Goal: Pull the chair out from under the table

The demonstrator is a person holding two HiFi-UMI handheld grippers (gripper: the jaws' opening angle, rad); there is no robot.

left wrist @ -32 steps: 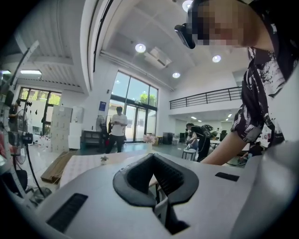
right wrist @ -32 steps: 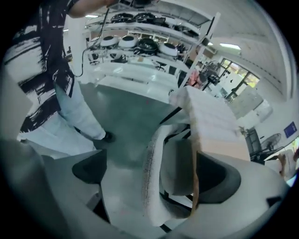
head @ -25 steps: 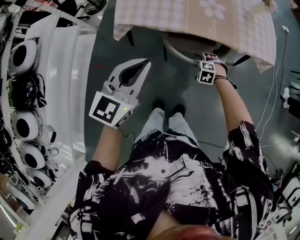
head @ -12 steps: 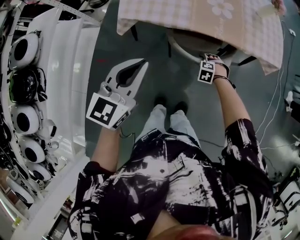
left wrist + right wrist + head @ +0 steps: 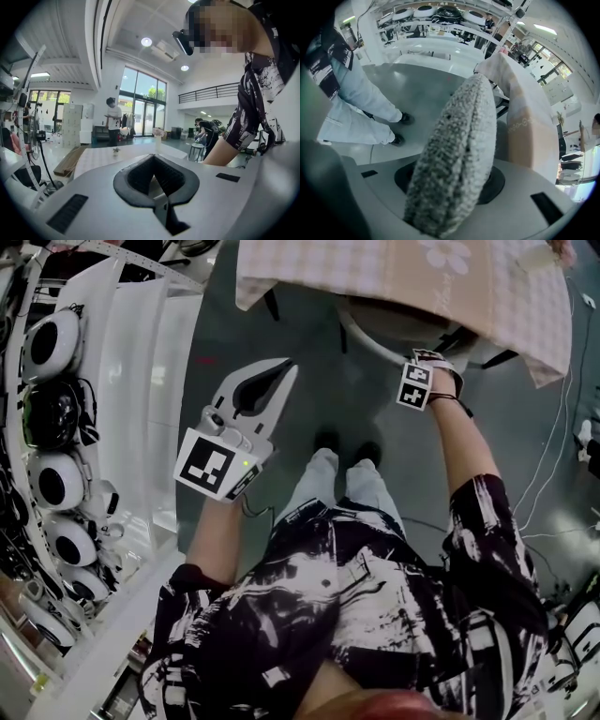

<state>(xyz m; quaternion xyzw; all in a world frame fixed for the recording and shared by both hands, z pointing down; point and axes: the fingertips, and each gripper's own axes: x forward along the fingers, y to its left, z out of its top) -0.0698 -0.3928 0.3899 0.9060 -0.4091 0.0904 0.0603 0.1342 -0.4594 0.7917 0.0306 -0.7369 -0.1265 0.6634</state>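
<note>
The chair (image 5: 373, 337) stands tucked under the table (image 5: 375, 273), which has a checked and flowered cloth; only its curved back rim shows. My right gripper (image 5: 427, 360) points steeply down onto that rim. In the right gripper view the grey woolly backrest (image 5: 459, 140) fills the gap between the jaws of the right gripper (image 5: 452, 187). These jaws have just been closing and now grip it. My left gripper (image 5: 281, 369) hangs in the air over the floor left of the chair, shut and holding nothing; in its own view the left gripper (image 5: 157, 183) has only distant room behind it.
White shelves (image 5: 141, 381) with several round black-and-white devices (image 5: 49, 482) line the left side. The person's shoes (image 5: 349, 442) stand just before the chair. Cables (image 5: 553, 427) trail on the floor at the right. The tablecloth (image 5: 525, 112) hangs close beside the backrest.
The right gripper has sunk a little onto the chair's back rim. The left gripper has kept its place in the air.
</note>
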